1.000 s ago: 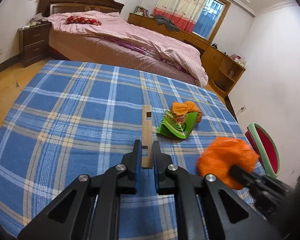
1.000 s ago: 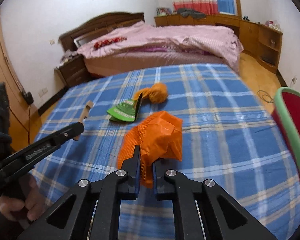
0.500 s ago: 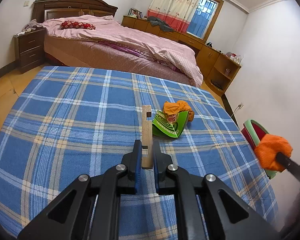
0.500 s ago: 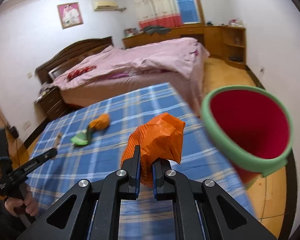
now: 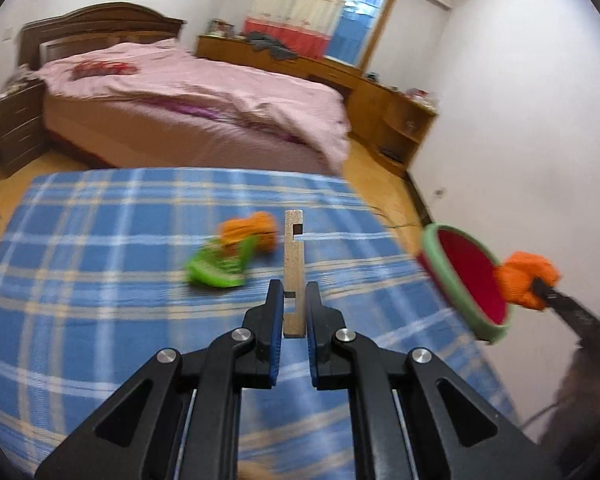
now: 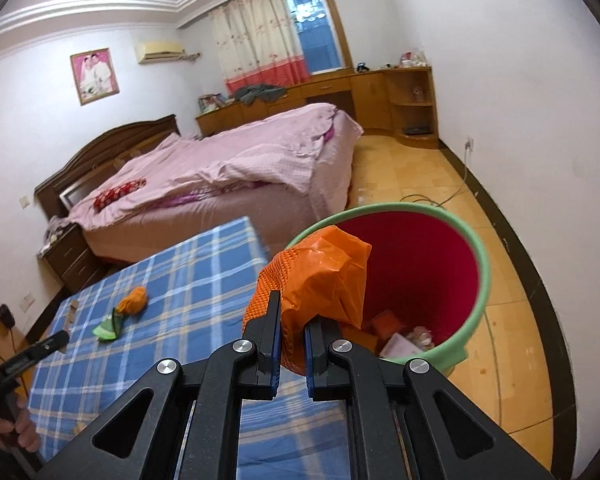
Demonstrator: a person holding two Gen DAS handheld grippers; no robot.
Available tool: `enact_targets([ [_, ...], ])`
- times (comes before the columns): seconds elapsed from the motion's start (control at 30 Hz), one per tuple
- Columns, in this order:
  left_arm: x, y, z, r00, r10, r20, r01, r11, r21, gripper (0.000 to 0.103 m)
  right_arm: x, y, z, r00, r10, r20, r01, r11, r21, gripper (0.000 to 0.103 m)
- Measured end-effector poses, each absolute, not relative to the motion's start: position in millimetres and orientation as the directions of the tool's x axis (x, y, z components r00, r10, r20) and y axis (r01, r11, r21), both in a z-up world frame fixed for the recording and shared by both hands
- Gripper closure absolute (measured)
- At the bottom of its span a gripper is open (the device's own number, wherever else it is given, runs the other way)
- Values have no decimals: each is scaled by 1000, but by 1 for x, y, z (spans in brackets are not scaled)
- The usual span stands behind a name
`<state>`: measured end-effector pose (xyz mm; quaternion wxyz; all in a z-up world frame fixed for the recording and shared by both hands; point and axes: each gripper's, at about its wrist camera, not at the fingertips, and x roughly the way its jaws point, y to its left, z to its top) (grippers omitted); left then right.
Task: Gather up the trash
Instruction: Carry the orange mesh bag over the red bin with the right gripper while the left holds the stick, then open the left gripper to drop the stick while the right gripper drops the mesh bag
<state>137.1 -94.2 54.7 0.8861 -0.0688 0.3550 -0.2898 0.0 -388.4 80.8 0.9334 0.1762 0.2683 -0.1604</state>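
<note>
Two claws busy: right claw [image 6: 292,322] pinches an orange bag [image 6: 316,280] over the red bin [image 6: 476,256], left claw [image 5: 294,300] clamps a wooden strip [image 5: 293,264] above the table [image 5: 100,248].

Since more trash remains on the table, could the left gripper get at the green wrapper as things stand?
Probably not yet: the left gripper is shut on a wooden strip, so its jaws are occupied. The green wrapper lies unobstructed on the table ahead.

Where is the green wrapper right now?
The green wrapper lies on the plaid tablecloth beside an orange wad, left of the wooden strip.
</note>
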Motion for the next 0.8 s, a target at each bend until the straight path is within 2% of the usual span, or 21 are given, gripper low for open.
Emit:
enact_targets([
  [0.3, 112, -203, 86, 452, -679, -578, 647, 696, -312, 94, -6, -435, 71, 792, -217, -571, 427, 866, 262, 94],
  [0.6, 109, -309, 75, 358, -689, -630, 730, 627, -271, 94, -6, -473, 56, 776, -209, -596, 441, 855, 274, 94],
  [0.8, 117, -348, 56, 322, -673, -666, 749, 611, -255, 94, 0, -489, 47, 767, -194, -612, 439, 854, 280, 91],
])
